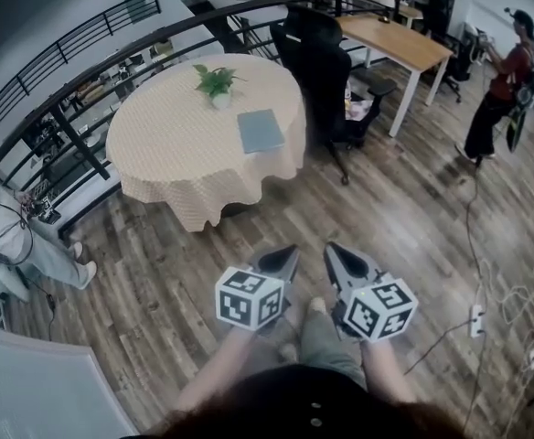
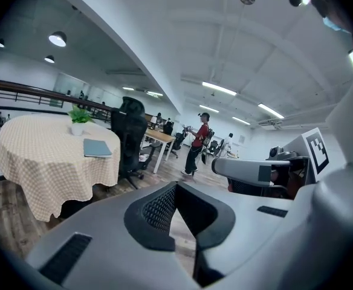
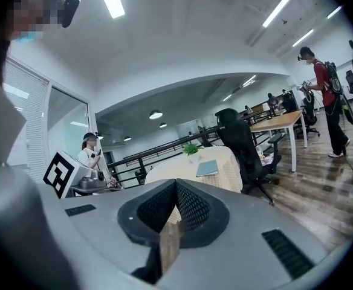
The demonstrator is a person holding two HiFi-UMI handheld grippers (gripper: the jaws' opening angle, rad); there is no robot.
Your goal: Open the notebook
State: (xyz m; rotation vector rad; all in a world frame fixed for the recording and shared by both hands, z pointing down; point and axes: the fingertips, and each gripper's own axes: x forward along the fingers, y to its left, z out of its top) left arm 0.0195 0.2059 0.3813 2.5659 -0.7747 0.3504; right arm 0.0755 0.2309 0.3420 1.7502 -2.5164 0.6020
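Both forearms extend forward from the body, side by side and close together above the wood-plank floor [image 1: 413, 218]. The left gripper [image 1: 291, 252] and the right gripper [image 1: 332, 249] point ahead and slightly downward, marker cubes uppermost. The jaws of each gripper are closed tip to tip, with nothing between them. The closed grey-blue rectangular notebook [image 1: 261, 130] lies flat well ahead of both grippers and slightly to their left. It rests on the near side of a round table with a cream checked cloth [image 1: 176, 144]. A small green potted plant [image 1: 216, 82] stands just beyond the notebook.
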